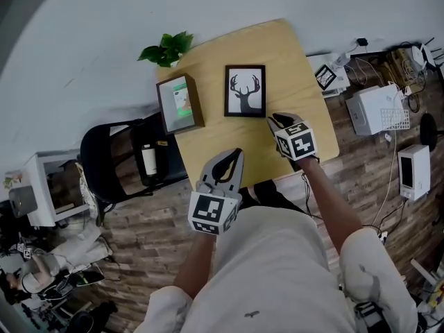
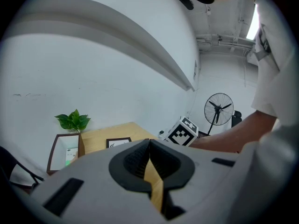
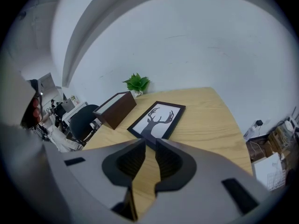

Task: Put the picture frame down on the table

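One picture frame (image 1: 245, 91) lying flat on the desk (image 1: 291, 68), long axis running toward the wall (image 1: 104, 19), its top pointing wallward | right gripper (image 1: 279, 121) hovering near its corner, jaws slightly apart, empty | left gripper (image 1: 236, 154) hanging at the desk's near edge, jaws pressing together

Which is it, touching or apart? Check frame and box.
Apart. Head view shows bare table between frame and box.

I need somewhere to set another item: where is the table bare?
Bare wood: right of the picture frame to the table edge, and in front of it toward the near edge. Crowded far left: box, plant.
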Demonstrator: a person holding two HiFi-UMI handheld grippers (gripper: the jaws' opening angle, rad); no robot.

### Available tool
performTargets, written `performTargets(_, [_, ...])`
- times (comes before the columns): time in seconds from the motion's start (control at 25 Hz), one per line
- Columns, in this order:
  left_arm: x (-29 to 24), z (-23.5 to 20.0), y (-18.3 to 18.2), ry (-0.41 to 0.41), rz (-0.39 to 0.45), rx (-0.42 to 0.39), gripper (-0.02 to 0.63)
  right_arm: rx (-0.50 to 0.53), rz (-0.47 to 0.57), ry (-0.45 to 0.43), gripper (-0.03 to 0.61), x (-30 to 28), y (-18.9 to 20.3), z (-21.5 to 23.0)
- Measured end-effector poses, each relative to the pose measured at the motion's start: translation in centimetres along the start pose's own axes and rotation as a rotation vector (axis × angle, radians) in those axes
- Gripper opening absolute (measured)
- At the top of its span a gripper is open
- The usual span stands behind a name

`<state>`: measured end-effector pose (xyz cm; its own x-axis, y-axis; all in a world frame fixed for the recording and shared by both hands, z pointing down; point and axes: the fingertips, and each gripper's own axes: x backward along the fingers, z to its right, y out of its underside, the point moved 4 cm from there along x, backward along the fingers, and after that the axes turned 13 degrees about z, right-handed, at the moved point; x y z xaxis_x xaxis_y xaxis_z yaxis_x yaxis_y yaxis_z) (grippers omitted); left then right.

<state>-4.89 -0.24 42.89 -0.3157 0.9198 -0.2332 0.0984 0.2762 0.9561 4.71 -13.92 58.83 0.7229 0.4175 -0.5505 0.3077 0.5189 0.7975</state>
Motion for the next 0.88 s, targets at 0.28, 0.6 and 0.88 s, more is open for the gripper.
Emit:
performTargets(0.28, [1.1, 1.4, -1.1, -0.046, 0.033, -0.026, 0.006, 0.023, 0.028, -0.035, 0.049, 2.7, 0.3, -0.5])
performTargets(0.6, [2.6, 1.0, -1.1, -0.078, 0.044, -0.021, 0.006, 0.071, 0.082, -0.033, 0.037, 4.9, -1.0, -1.9])
performTargets(0.88, [3.6, -0.3, -0.7, -0.063, 0.042, -0.013, 0.006, 0.079, 0.136, -0.019, 0.029, 6.7, -2.6, -4.5])
